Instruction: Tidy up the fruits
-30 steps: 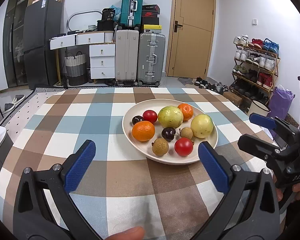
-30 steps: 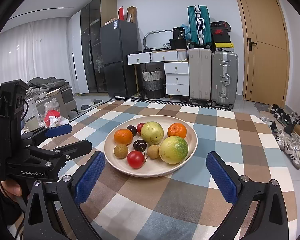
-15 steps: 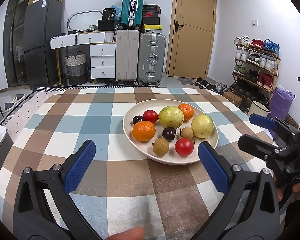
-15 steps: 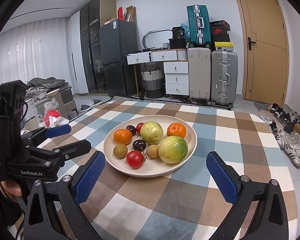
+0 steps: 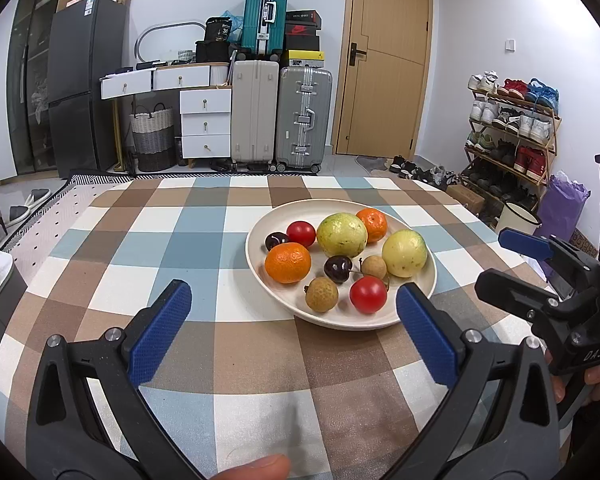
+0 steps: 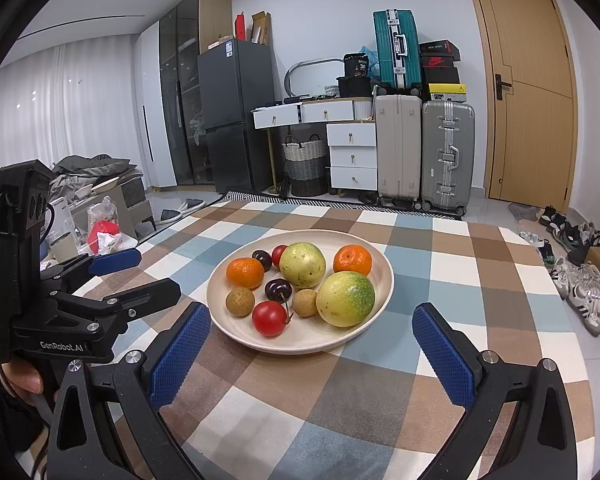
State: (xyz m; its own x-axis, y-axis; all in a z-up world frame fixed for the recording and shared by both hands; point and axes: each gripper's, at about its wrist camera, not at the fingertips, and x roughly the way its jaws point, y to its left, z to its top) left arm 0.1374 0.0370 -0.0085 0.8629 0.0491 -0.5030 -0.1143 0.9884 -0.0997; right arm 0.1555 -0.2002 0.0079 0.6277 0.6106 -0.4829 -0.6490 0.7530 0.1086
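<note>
Nearest, the left tongs (image 5: 292, 320) and the right tongs (image 6: 312, 344) both gape wide and hold nothing, poised just short of the plate (image 6: 384, 280). On the checked table (image 5: 180, 240) every fruit (image 6: 300, 280) in view lies gathered on that plate: two oranges, two green-yellow fruits, tomatoes, cherries, small brown ones. That fits fruits already collected, or a mixed heap awaiting sorting. Compared with a second ago, the fruits keep their places; both views have scarcely shifted.

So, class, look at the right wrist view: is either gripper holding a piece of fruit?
No: the right gripper and the left gripper are both open and empty, and all the fruit lies on the plate.
</note>
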